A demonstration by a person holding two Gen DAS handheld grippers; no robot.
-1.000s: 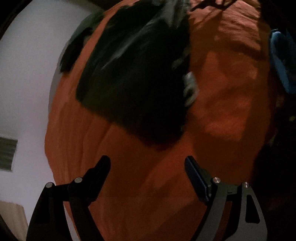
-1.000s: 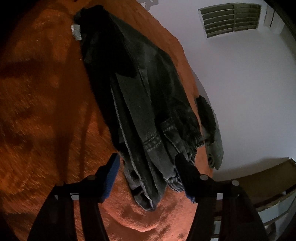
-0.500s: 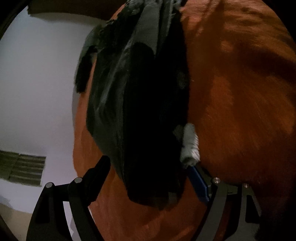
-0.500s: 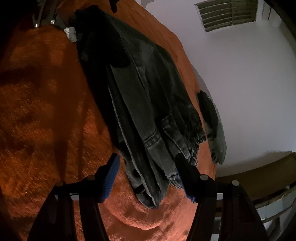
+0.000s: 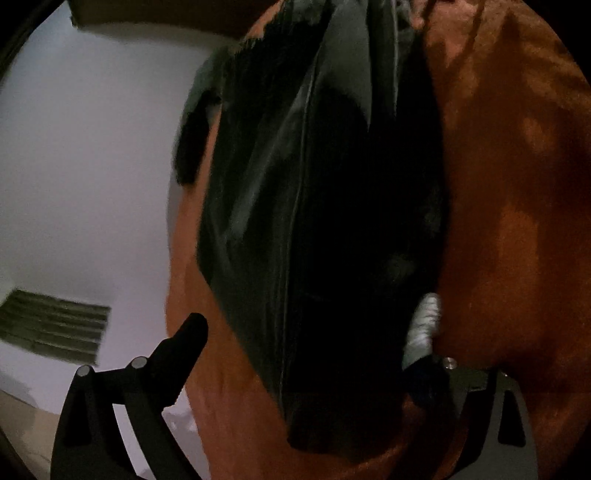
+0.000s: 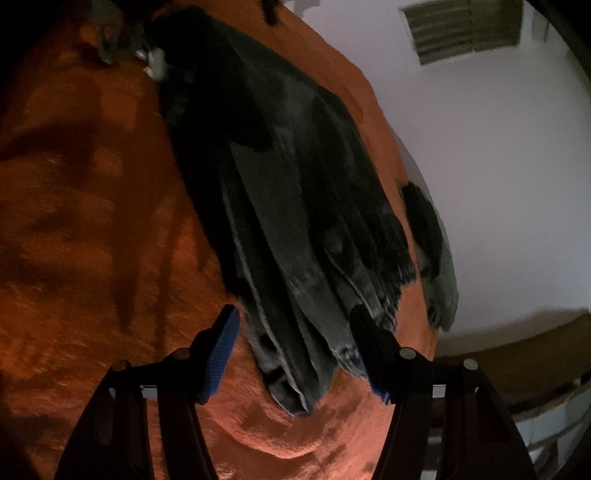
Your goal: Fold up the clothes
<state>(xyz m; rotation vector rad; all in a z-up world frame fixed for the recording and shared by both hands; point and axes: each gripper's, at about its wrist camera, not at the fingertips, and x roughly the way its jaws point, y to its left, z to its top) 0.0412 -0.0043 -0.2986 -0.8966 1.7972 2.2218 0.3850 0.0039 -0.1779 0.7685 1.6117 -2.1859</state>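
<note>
Dark grey jeans (image 6: 295, 192), folded lengthwise, lie on an orange blanket (image 6: 81, 229). My right gripper (image 6: 295, 350) is open over the leg hems, and the fabric's end lies between its blue-padded fingers (image 6: 221, 347) without being pinched. In the left wrist view the other end of the jeans (image 5: 325, 229) fills the middle, with a white label (image 5: 424, 325) at its right edge. My left gripper (image 5: 306, 350) is open around that end. Its left finger (image 5: 188, 336) stands clear of the cloth, and its right finger is mostly hidden behind the label.
A small dark garment (image 6: 428, 243) (image 5: 192, 144) hangs at the blanket's edge by the white wall (image 6: 498, 166). A slatted vent (image 6: 461, 33) (image 5: 55, 325) sits in that wall. A brown ledge (image 6: 517, 350) runs below the wall at the lower right.
My left gripper has moved in on the labelled end of the jeans, which now lies between its fingers. The right gripper has hardly moved and stays open.
</note>
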